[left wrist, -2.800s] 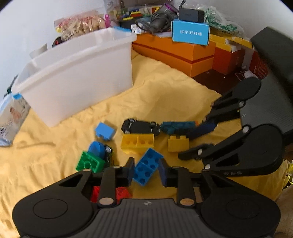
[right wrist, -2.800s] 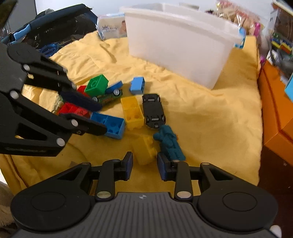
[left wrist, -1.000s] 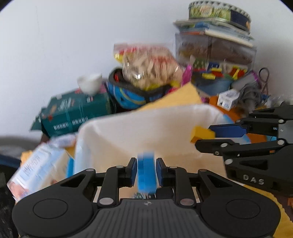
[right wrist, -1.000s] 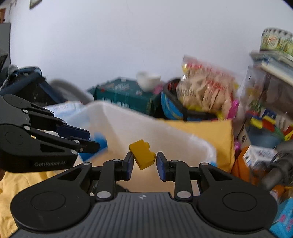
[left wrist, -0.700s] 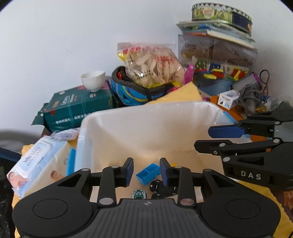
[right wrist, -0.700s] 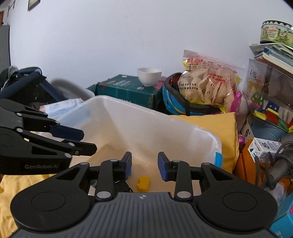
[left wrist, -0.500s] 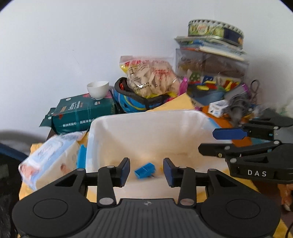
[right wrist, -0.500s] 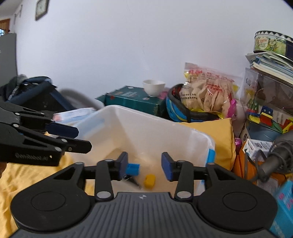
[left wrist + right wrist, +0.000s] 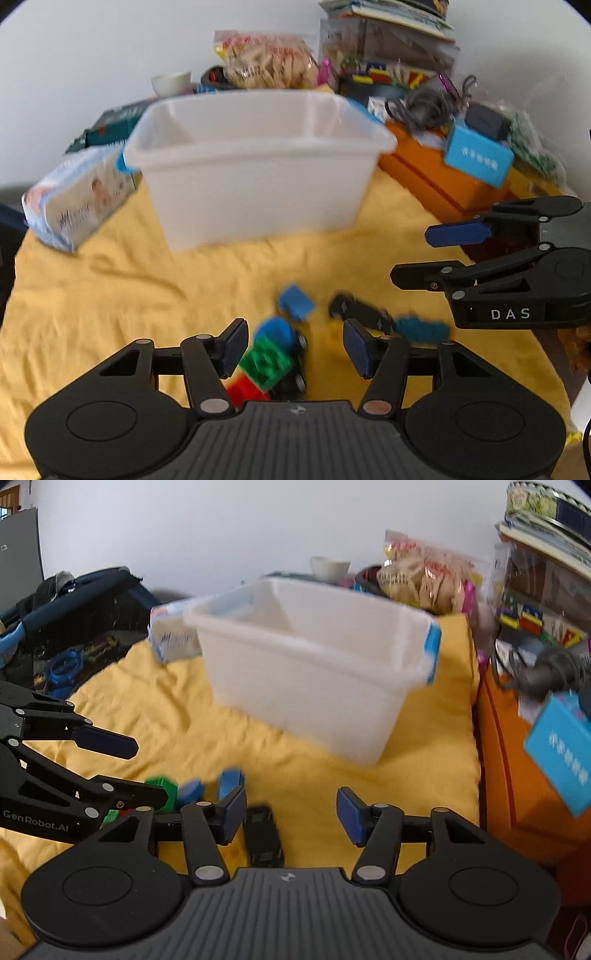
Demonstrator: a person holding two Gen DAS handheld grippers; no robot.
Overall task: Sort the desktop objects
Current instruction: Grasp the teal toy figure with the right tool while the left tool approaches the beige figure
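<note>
- Toy blocks and cars lie loose on the yellow cloth, in front of the white bin and well apart from it; motion blur softens them all.
- Leftmost, a wipes pack lies just beside the bin's left end.
- Left gripper: its jaws have just been opening and stand wide, holding nothing; below the gap sit a green block, a red block and a blue round piece.
- Further right lie a blue block, a black toy car and a teal piece.
- Right gripper: jaws likewise just opening, wide and empty; the black car shows beneath its left finger.
- Far right, orange boxes carry a light-blue box.
</note>
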